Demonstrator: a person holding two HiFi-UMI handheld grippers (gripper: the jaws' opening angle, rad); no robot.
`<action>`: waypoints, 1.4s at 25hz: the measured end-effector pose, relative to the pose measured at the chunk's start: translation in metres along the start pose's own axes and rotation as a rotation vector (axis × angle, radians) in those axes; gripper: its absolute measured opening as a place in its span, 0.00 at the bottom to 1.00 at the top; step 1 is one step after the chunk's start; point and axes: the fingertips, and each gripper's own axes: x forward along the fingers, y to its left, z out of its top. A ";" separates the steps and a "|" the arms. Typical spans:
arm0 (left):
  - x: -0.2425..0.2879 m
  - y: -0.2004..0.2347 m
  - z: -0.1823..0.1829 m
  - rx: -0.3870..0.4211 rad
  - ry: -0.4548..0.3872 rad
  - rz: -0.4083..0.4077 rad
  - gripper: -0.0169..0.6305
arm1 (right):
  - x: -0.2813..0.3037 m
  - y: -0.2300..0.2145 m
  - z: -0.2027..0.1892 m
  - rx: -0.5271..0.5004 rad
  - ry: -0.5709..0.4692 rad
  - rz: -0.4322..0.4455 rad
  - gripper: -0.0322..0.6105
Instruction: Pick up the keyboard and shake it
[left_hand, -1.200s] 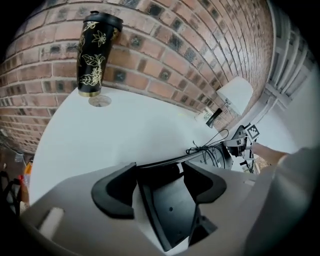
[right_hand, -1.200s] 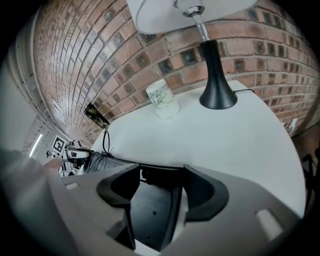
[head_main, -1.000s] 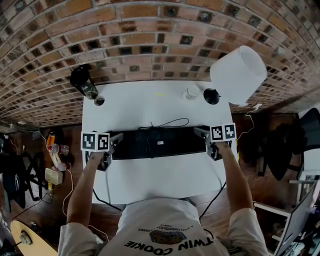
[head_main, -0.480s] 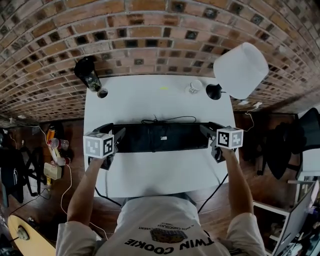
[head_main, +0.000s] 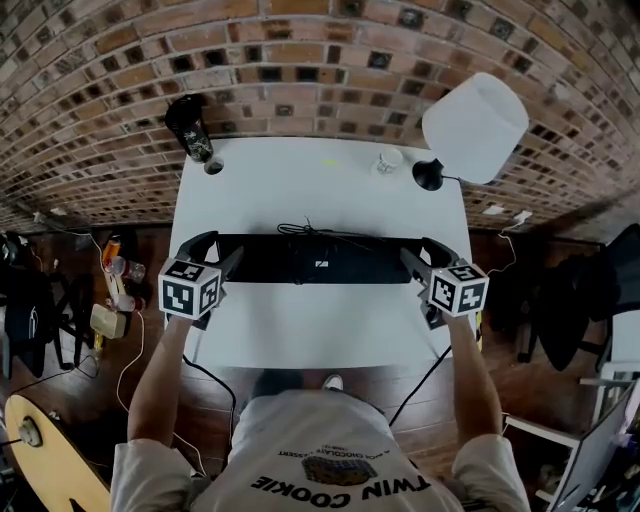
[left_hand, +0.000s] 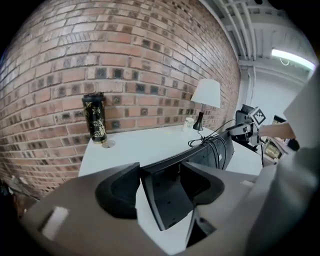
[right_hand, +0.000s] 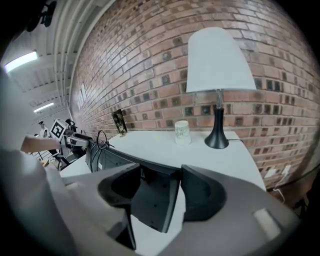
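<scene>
Left tongs (head_main: 215, 255) and right tongs (head_main: 424, 255) clamp the long black keyboard (head_main: 345, 262), cable bundled.

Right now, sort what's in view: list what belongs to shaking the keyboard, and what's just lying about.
In the job:
keyboard, gripped at both ends
left tongs, shut on its left end
right tongs, shut on its right end

Lying about, at the back of the white table:
lamp
paper cup
black bottle
</scene>
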 end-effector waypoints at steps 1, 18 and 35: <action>-0.005 -0.002 0.000 0.019 -0.008 0.015 0.43 | -0.005 0.003 0.000 -0.018 -0.011 0.000 0.44; -0.076 -0.046 -0.036 0.311 0.053 0.249 0.39 | -0.063 0.039 -0.031 -0.436 -0.011 -0.038 0.44; -0.095 -0.082 -0.078 0.677 0.229 0.331 0.36 | -0.080 0.063 -0.083 -1.096 0.110 -0.154 0.34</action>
